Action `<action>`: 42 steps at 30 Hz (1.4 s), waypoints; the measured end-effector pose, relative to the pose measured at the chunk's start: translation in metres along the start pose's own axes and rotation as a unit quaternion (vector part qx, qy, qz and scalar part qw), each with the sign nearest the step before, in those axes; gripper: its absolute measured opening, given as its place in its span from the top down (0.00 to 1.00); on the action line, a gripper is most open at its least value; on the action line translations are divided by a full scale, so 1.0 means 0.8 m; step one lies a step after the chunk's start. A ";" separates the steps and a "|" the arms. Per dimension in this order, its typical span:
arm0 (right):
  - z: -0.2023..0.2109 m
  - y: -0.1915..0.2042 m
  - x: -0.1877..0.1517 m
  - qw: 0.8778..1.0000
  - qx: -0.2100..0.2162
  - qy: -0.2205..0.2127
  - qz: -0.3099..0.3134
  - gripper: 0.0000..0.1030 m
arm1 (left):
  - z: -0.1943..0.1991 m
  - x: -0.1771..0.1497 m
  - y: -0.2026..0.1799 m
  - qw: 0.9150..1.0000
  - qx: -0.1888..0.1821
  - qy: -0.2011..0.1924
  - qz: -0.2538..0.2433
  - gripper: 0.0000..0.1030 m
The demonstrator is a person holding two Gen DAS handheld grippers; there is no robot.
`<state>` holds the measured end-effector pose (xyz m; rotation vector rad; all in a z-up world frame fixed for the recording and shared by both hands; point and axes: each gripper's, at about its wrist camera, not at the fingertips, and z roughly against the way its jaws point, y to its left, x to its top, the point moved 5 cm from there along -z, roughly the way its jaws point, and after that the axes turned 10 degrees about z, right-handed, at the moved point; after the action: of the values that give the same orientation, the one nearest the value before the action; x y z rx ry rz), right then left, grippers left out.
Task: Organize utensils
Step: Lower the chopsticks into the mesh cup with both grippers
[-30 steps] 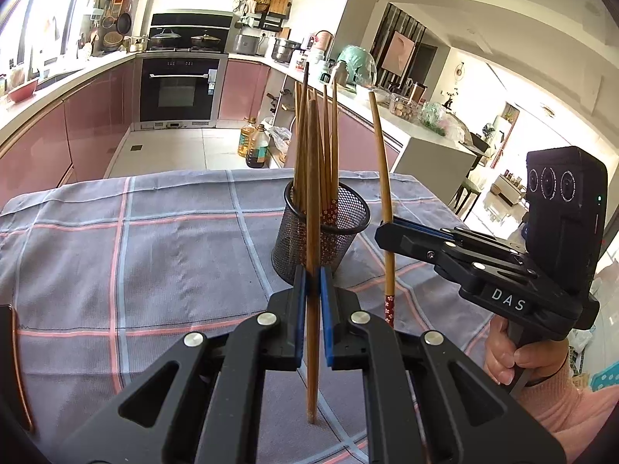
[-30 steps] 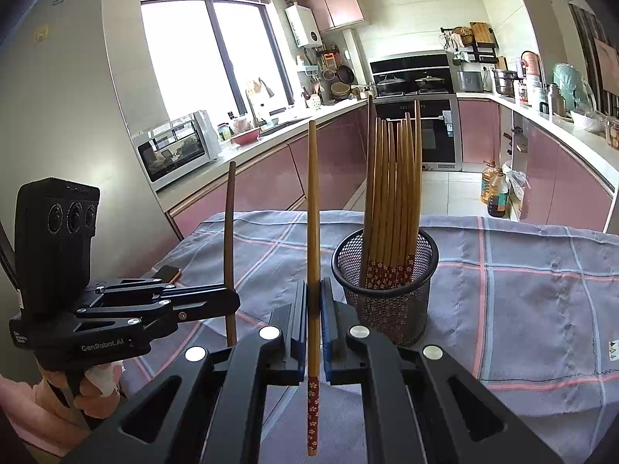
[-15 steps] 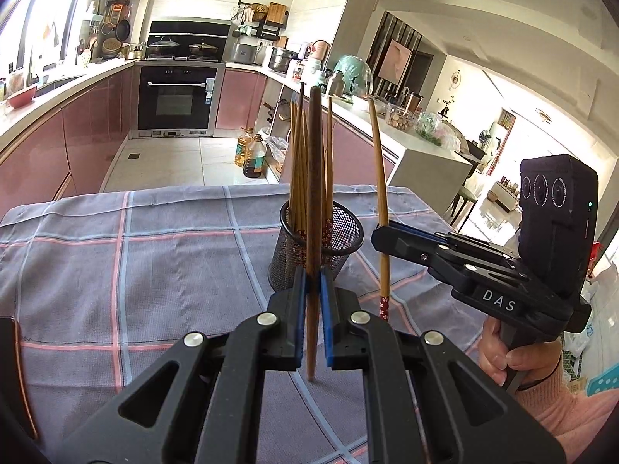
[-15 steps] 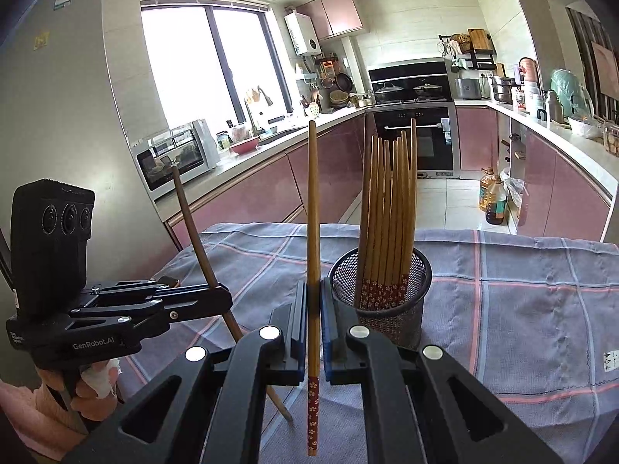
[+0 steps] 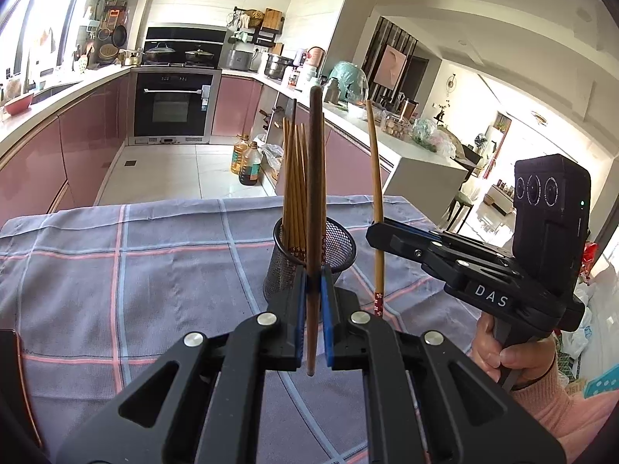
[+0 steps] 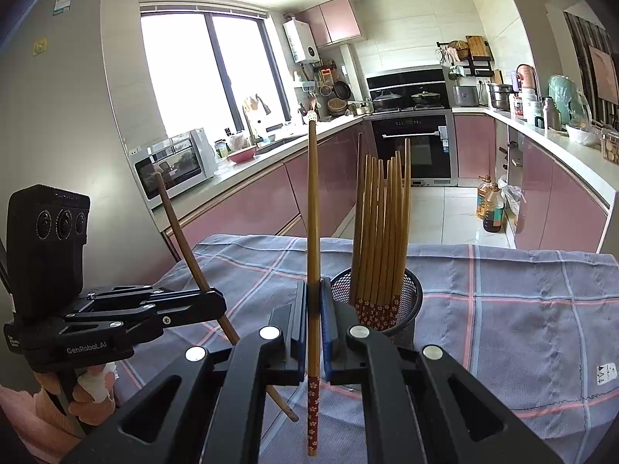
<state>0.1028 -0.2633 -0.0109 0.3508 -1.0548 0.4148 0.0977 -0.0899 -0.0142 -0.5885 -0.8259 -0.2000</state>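
Note:
A black mesh holder [image 5: 340,243] [image 6: 410,290] stands on the checked tablecloth with several wooden chopsticks [image 6: 381,232] upright in it. My left gripper [image 5: 313,282] is shut on a dark brown chopstick [image 5: 315,178], which leans away from me toward the holder, just in front of it. In the right wrist view the left gripper [image 6: 216,301] holds that chopstick [image 6: 182,239] tilted. My right gripper [image 6: 314,301] is shut on a lighter chopstick with a red flowered end [image 6: 313,232], upright, left of the holder. It also shows in the left wrist view [image 5: 377,208], to the holder's right.
The grey tablecloth with pink and blue lines [image 5: 135,278] covers the table. Beyond the far edge lie the kitchen floor, oil bottles [image 5: 247,162], pink cabinets and an oven [image 5: 170,108]. A dark object [image 5: 7,367] lies at the table's left edge.
Both grippers have risen a little and drawn back from the holder. My left gripper has tipped its chopstick from upright to a lean. The right chopstick stays upright.

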 end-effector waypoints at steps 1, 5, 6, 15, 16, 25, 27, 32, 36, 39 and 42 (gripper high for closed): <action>0.001 -0.001 0.001 1.000 -0.001 -0.002 0.000 0.94 | 0.000 0.002 -0.001 1.000 0.000 -0.001 -0.001 0.92; 0.004 -0.002 0.008 1.000 -0.004 -0.009 0.001 0.94 | 0.003 0.008 -0.003 1.000 -0.002 -0.005 -0.004 0.92; 0.005 -0.001 0.010 1.000 -0.004 -0.011 0.002 0.94 | 0.004 0.010 -0.005 1.000 -0.003 -0.007 -0.005 0.92; 0.006 -0.004 0.028 1.000 -0.009 -0.028 0.009 0.94 | 0.011 0.030 -0.016 1.000 -0.015 -0.022 -0.013 0.92; 0.006 -0.004 0.030 0.999 -0.009 -0.031 0.008 0.94 | 0.012 0.032 -0.018 0.999 -0.017 -0.024 -0.014 0.92; 0.001 -0.012 0.038 0.999 -0.019 -0.040 0.004 0.94 | 0.017 0.051 -0.027 0.999 -0.025 -0.035 -0.020 0.92; -0.001 -0.015 0.039 0.999 -0.019 -0.041 0.002 0.94 | 0.018 0.055 -0.030 0.999 -0.026 -0.038 -0.022 0.92; 0.000 -0.018 0.044 0.999 -0.019 -0.047 -0.001 0.94 | 0.023 0.068 -0.038 0.998 -0.030 -0.050 -0.026 0.92; 0.001 -0.019 0.051 0.998 -0.020 -0.053 -0.001 0.94 | 0.025 0.081 -0.041 0.997 -0.031 -0.058 -0.028 0.92; 0.003 -0.020 0.055 0.998 -0.021 -0.057 0.001 0.94 | 0.027 0.087 -0.042 0.997 -0.033 -0.065 -0.028 0.92; 0.002 -0.021 0.058 0.998 -0.022 -0.059 -0.001 0.94 | 0.029 0.095 -0.044 0.996 -0.034 -0.071 -0.027 0.92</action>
<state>0.1296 -0.2711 0.0296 0.3402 -1.1773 0.3730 0.1205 -0.1016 0.0691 -0.6509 -0.9770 -0.2390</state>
